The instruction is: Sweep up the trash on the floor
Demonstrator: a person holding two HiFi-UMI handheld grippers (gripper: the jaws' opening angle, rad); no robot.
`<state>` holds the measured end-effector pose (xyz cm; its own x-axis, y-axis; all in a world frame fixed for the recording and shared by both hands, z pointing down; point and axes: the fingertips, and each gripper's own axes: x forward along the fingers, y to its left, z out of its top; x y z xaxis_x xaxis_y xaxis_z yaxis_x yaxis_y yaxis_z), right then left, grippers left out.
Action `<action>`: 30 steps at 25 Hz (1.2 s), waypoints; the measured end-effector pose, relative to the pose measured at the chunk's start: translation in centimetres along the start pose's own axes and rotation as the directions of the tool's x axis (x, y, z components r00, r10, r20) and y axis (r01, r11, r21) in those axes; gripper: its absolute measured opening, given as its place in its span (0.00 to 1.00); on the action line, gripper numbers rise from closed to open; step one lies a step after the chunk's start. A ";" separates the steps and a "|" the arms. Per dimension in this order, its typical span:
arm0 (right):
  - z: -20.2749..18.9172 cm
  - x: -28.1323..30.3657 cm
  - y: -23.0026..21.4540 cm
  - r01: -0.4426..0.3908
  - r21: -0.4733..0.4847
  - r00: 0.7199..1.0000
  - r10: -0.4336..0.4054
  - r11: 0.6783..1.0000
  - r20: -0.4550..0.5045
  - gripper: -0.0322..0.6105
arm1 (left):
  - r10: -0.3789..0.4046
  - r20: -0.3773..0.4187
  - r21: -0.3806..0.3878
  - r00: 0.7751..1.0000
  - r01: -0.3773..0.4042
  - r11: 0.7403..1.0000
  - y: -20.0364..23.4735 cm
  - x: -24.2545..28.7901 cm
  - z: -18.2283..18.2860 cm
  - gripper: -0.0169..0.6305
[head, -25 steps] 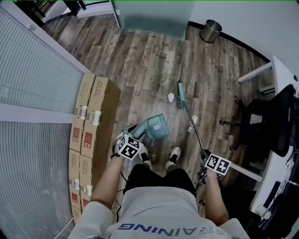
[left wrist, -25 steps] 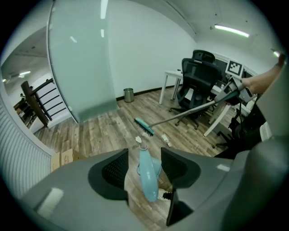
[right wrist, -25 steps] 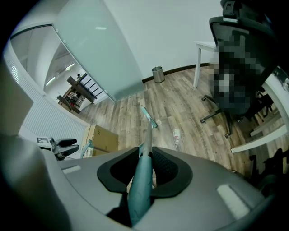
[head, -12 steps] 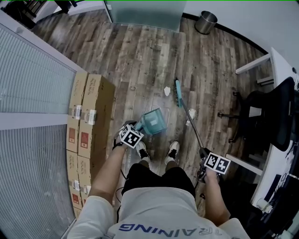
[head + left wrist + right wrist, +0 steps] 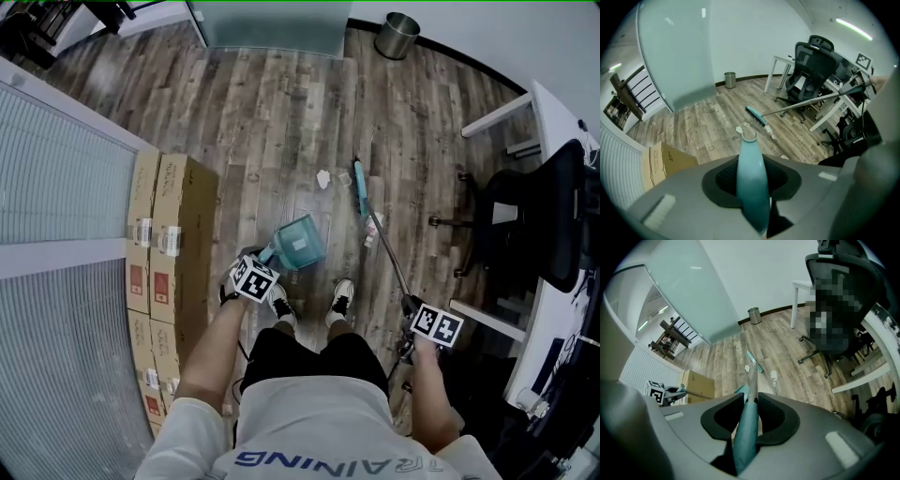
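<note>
**Item: floor trash, with tools in hand**

- **Trash.** We count two pale crumpled scraps on the wooden floor [image 5: 281, 112]. Scrap one [image 5: 322, 178] lies just left of the broom head [image 5: 360, 187] in the head view. Scrap two [image 5: 371, 232] lies nearer the person, close beside the broom shaft. Both are small, white and light-looking. What they are made of, we cannot tell.
- **Left hand-held gripper** [image 5: 266, 262]. It is clenched on the teal handle of the dustpan [image 5: 300, 242]. Its jaws have just been closing, and the handle sits between the pads. The pan's mouth faces away from the person's shoes, towards scrap one.
- **Right hand-held gripper** [image 5: 411, 302]. It is clamped round the teal grip of the broom. The broom's long axis runs from this hand forward and slightly leftward, down to the head on the floor.
- **Governing relation.** Both scraps lie ahead of the person, beyond the pan. Scrap one sits between the broom head and the line of the pan's mouth, well apart from the pan. The broom is the nearer tool. We judge that a sweep of the head leftward and back towards the pan is what is needed.
- **Surroundings.** Cardboard boxes [image 5: 169, 234] stand to the left and an office chair [image 5: 534, 216] to the right.
</note>
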<state>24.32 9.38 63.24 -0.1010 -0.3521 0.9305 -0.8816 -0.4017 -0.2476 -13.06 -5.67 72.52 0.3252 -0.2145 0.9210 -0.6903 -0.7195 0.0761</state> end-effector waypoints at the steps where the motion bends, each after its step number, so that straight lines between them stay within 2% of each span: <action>1: 0.1 0.0 -0.8 0.014 0.005 1.000 -0.014 1.000 -0.001 0.22 | 0.000 -0.003 0.016 1.000 0.000 1.000 -0.1 0.0 0.0 0.19; 8: 1.4 1.2 -7.6 0.173 0.034 0.985 -0.172 0.984 -0.015 0.22 | 0.008 0.012 0.016 1.000 -0.009 1.000 0.3 0.2 0.4 0.19; 16: 2.9 7.0 -13.0 0.333 0.040 0.940 -0.328 0.942 -0.097 0.22 | 0.019 0.014 0.011 1.000 -0.019 1.000 0.2 0.2 0.3 0.18; 18: 2.6 8.8 -13.5 0.355 0.045 0.929 -0.347 0.934 -0.126 0.22 | 0.020 0.017 0.010 1.000 -0.020 1.000 0.2 0.3 0.3 0.18; 21: 1.5 11.0 -12.7 0.366 -0.003 0.916 -0.361 0.931 -0.173 0.22 | 0.021 0.021 0.006 1.000 -0.021 1.000 0.2 0.4 0.3 0.18; 25: 0.5 12.0 -11.0 0.359 -0.054 0.912 -0.362 0.932 -0.190 0.22 | 0.014 0.017 -0.006 1.000 -0.014 1.000 0.3 0.6 0.2 0.18; 30: -0.5 11.8 -10.9 0.351 -0.047 0.912 -0.353 0.935 -0.208 0.22 | 0.004 0.014 0.000 1.000 -0.004 1.000 0.1 0.8 0.1 0.18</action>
<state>32.55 10.02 77.01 0.1234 -0.0038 0.9923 -0.8817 -0.4593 0.1079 -12.79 -5.96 73.27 0.3311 -0.2264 0.9160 -0.6913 -0.7190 0.0722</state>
